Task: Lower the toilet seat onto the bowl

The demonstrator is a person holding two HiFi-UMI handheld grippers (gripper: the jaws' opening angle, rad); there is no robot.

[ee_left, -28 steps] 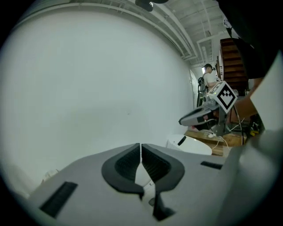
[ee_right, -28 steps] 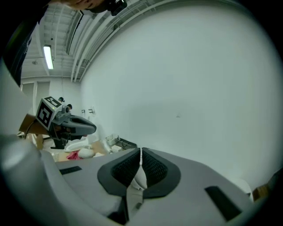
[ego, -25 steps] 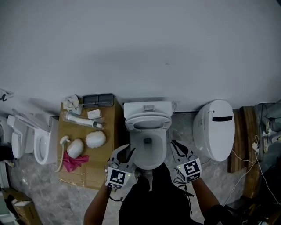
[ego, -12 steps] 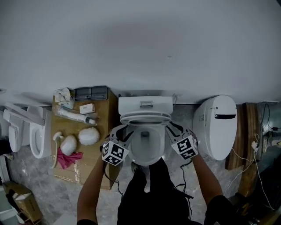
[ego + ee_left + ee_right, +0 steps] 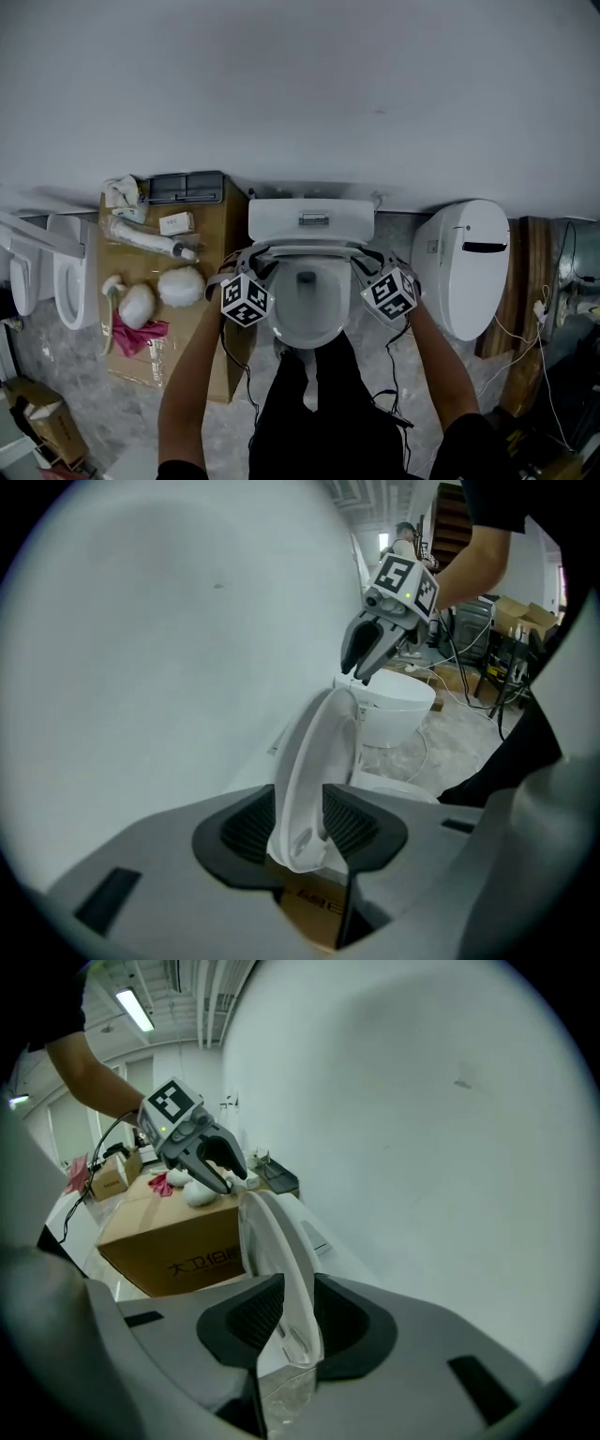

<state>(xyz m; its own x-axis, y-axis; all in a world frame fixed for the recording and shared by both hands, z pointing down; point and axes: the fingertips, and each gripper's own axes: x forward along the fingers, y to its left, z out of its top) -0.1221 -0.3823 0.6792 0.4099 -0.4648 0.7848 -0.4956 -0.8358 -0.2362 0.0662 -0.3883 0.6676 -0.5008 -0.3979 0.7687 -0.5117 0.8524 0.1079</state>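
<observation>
Seat (image 5: pixel 311 761): raised. Left hand-held gripper (image 5: pixel 300 825) and right hand-held gripper (image 5: pixel 289 1321): jaws just opened, spread, seat rim between.

Upright white plastic toilet seat (image 5: pixel 307 249): seen edge-on in the head view; hinges not discernible.
White ceramic toilet bowl (image 5: pixel 279 319): foot hidden behind the person's black clothing (image 5: pixel 319 412).
White toilet fixture at far left (image 5: pixel 21 277): cut by the picture's edge.
Small white carton (image 5: pixel 176 223) on the large brown cardboard box (image 5: pixel 183 347): print too small to read.
Dark tangle of cables (image 5: pixel 562 394) at the right edge: too dim to identify, cut off.
Small brown box (image 5: pixel 42 431) in the lower left corner: partly out of frame.
</observation>
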